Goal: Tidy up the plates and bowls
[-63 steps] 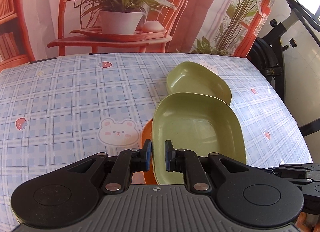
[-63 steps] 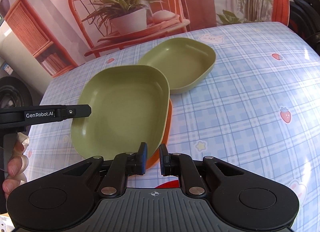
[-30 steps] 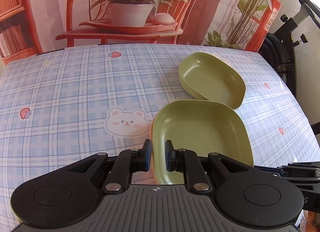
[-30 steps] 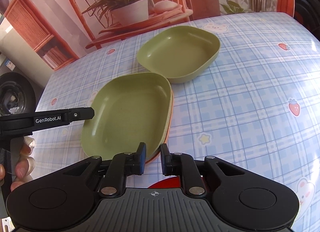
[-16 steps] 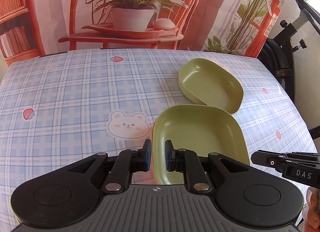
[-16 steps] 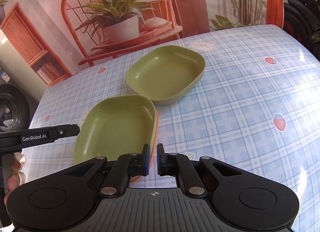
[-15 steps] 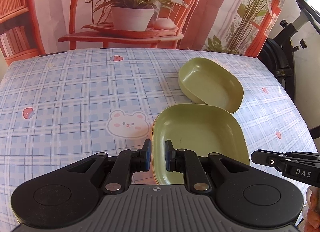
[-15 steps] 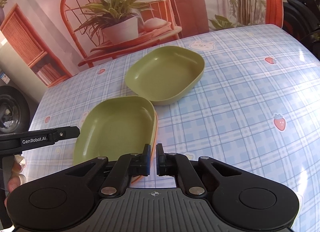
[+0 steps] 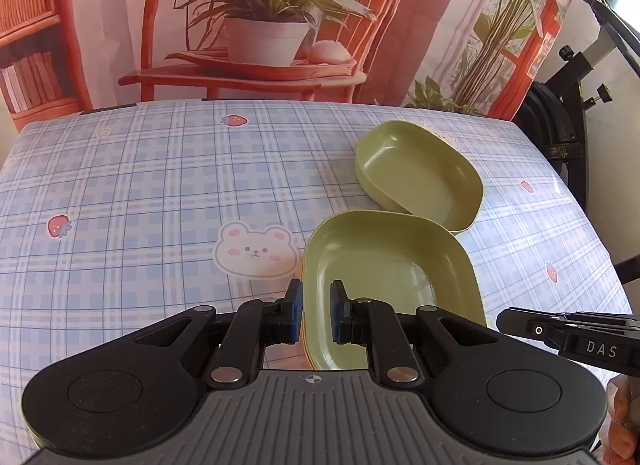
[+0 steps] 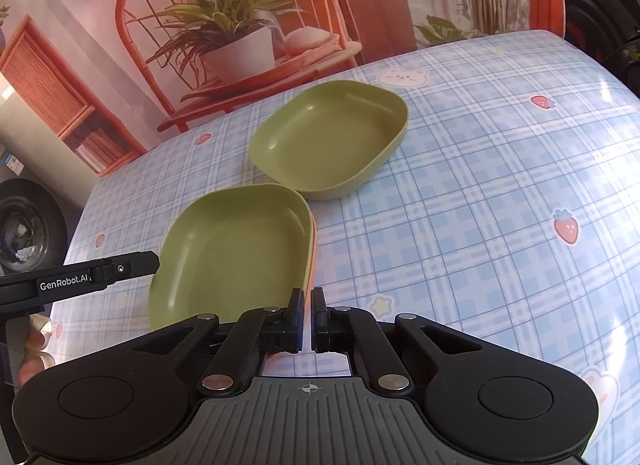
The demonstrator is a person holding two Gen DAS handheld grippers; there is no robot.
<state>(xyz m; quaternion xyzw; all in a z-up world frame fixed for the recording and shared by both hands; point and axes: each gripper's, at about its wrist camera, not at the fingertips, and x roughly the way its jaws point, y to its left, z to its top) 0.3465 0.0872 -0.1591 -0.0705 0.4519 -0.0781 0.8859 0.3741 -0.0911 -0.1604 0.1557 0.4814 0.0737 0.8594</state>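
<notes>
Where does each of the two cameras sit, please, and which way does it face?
Left wrist: on the left hand-held gripper, looking down over the green plate gripped at its rim; the right hand-held gripper's tip shows.
Right wrist: on the right hand-held gripper, shut on nothing, beside that plate; fingers show.
Shared: the plate, green bowl, checked tablecloth.

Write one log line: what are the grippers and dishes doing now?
left gripper: shut on green plate rim | right gripper: shut, empty | orange plate: under green plate | green bowl: on table
</notes>
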